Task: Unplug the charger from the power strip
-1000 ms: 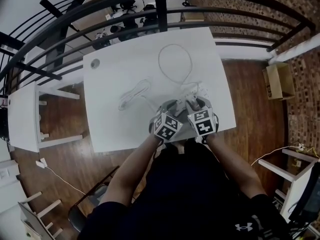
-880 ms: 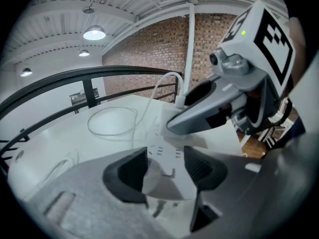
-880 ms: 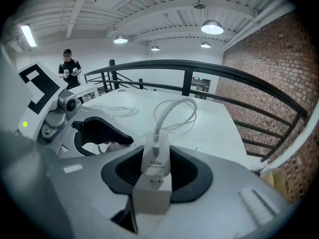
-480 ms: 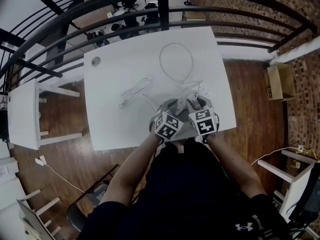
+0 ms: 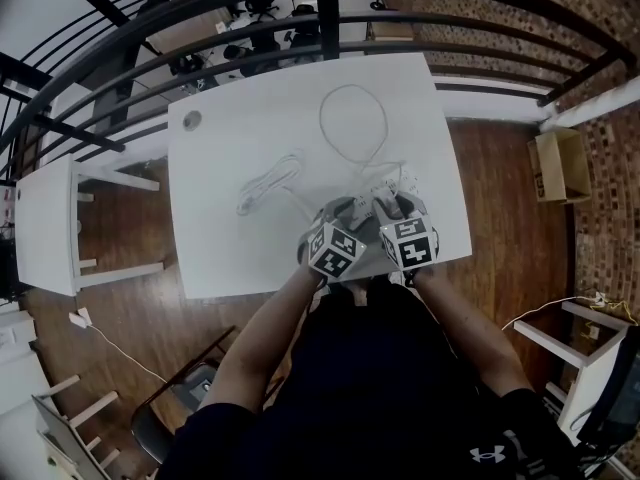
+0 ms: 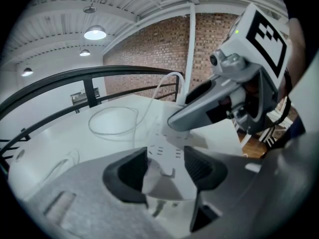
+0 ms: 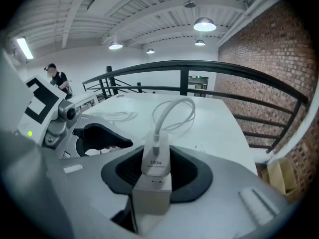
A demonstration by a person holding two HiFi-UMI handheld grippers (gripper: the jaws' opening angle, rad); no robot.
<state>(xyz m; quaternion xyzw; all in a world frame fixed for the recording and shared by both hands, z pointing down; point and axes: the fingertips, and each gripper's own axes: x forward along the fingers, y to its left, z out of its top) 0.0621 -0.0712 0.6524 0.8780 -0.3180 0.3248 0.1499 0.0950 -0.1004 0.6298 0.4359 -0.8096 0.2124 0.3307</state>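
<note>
A white power strip (image 6: 165, 152) lies on the white table (image 5: 225, 253), and my left gripper (image 6: 166, 170) is shut on its near end, the dark pads (image 6: 201, 168) pressing both sides. My right gripper (image 7: 156, 172) is shut on a white charger (image 7: 155, 164) marked 100W, whose white cable (image 7: 173, 114) arcs up and away. In the head view both grippers sit side by side near the table's front edge, left (image 5: 343, 212) and right (image 5: 393, 208), over the strip (image 5: 386, 181). Whether the charger's prongs sit in the strip is hidden.
A loop of white cable (image 5: 352, 128) lies behind the strip, and a second coiled cable (image 5: 268, 186) lies to the left. A round disc (image 5: 191, 121) sits at the far left corner. A black railing (image 5: 330, 18) runs behind the table; a cardboard box (image 5: 558, 163) stands on the floor at the right.
</note>
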